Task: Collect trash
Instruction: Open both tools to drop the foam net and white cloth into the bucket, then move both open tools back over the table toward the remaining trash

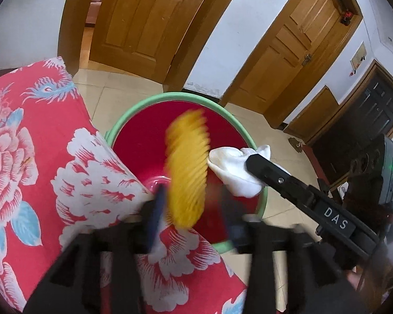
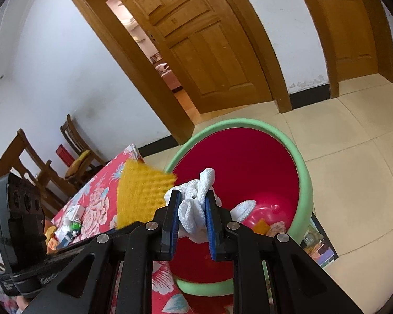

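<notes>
Both wrist views close above, sharing red bin (image 1: 144,141) (image 2: 238,151)

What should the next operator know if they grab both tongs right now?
Left tongs: open, yellow sponge blurred between the fingers above the bin, apparently dropping.
Right tongs: shut on the white cloth, held over the bin's red inside.
Done: some scraps already lie in the bin bottom.
Left: release the cloth into the bin, then check the floral tablecloth, where small items remain; whether they are trash is unclear.

One bin (image 2: 305,183), two doors (image 2: 196,39), two chairs (image 2: 73,141)
</notes>
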`<state>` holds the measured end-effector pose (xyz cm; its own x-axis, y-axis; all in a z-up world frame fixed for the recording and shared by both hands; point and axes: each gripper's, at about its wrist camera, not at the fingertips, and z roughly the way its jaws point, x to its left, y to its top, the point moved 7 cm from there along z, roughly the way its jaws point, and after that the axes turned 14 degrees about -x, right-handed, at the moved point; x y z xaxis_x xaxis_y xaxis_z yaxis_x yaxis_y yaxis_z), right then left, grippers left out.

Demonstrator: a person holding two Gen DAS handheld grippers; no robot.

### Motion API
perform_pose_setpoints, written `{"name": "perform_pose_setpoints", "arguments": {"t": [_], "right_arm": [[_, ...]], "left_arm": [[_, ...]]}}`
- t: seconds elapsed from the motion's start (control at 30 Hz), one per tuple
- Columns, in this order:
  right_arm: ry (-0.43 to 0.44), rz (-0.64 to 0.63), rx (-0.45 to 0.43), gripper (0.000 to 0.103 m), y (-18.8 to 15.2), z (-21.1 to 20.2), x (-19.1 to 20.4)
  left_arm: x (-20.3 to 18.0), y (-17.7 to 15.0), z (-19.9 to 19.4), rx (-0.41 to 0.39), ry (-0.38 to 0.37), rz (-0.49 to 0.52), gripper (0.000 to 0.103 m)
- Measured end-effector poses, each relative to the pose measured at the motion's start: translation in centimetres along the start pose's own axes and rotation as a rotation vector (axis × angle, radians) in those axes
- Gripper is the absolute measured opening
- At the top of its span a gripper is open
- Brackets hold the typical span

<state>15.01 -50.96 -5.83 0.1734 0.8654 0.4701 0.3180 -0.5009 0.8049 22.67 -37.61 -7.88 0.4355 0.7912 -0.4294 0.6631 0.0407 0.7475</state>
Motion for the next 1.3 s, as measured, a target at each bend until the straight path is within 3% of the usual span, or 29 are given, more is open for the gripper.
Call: {"name": "perform_pose_setpoints", "arguments": {"t": [0.1, 0.27, 0.67, 0.73, 0.8, 0.87, 1.3], "right_arm": [[-0.011, -0.003, 0.002, 0.020, 0.0, 0.0, -0.1], [-0.015, -0.008, 0.003, 0.021, 0.0, 0.1, -0.1], [-0.013, -0.013, 0.013, 0.024, -0.2, 0.1, -0.1], [-0.017, -0.014, 0.018, 0.029, -0.2, 0.2, -0.2], [-0.039, -0.026, 0.039, 0.074, -0.5, 0.5, -0.3], [-0.074, -0.044, 0.036, 0.078, -0.4, 0.5, -0.4], [-0.082, -0.088, -0.010, 0.079, 0.3, 0.0, 0.3]], "left_arm": [[-0.2, 0.1, -0.6, -0.045, 0.033, 0.048, 0.077], [-0.7, -0.5, -0.5, -0.055, 0.037, 0.093, 0.080], [0.2, -0.3, -1.7, -0.105, 0.058, 0.051, 0.087], [0.3, -0.4, -1.6, -0.098, 0.061, 0.049, 0.087], [0.2, -0.3, -1.5, -0.098, 0.059, 0.042, 0.089], [0.3, -0.1, -1.6, -0.105, 0.061, 0.034, 0.092], [0.3, 1.7, -2.7, -0.146, 0.110, 0.074, 0.092]]}}
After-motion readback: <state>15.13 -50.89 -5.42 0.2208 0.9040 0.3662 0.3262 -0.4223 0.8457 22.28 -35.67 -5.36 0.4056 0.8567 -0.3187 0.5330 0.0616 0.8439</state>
